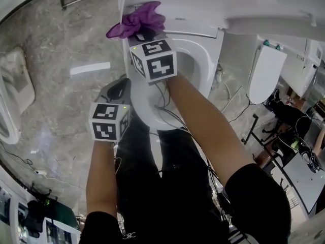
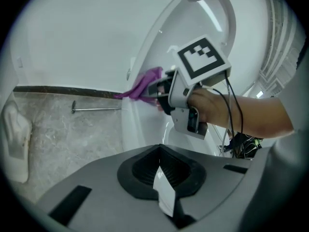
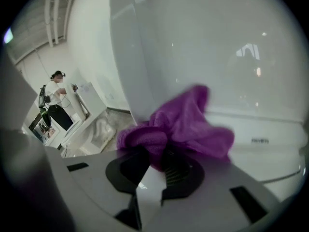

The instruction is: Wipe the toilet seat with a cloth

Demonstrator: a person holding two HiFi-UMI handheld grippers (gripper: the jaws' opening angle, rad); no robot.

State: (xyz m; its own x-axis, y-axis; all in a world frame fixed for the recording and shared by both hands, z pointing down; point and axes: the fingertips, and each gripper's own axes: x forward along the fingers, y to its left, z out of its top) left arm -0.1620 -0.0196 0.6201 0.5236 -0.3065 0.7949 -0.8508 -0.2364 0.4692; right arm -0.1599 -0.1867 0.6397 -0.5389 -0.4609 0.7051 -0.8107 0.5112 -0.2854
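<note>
We clamp the cloth [image 1: 138,20] in our right gripper [image 1: 143,34] at the seat's [image 1: 203,60] eleven o'clock. Our left gripper [image 1: 120,89] hangs at eight o'clock, jaws together, holding nothing.

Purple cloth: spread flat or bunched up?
Bunched. The purple cloth is a crumpled wad pinched in the right gripper's jaws, loose folds sticking out.

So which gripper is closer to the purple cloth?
Right. The right gripper is clamped on the cloth. The left gripper is shut and empty, near the front of the toilet, apart from the cloth.
</note>
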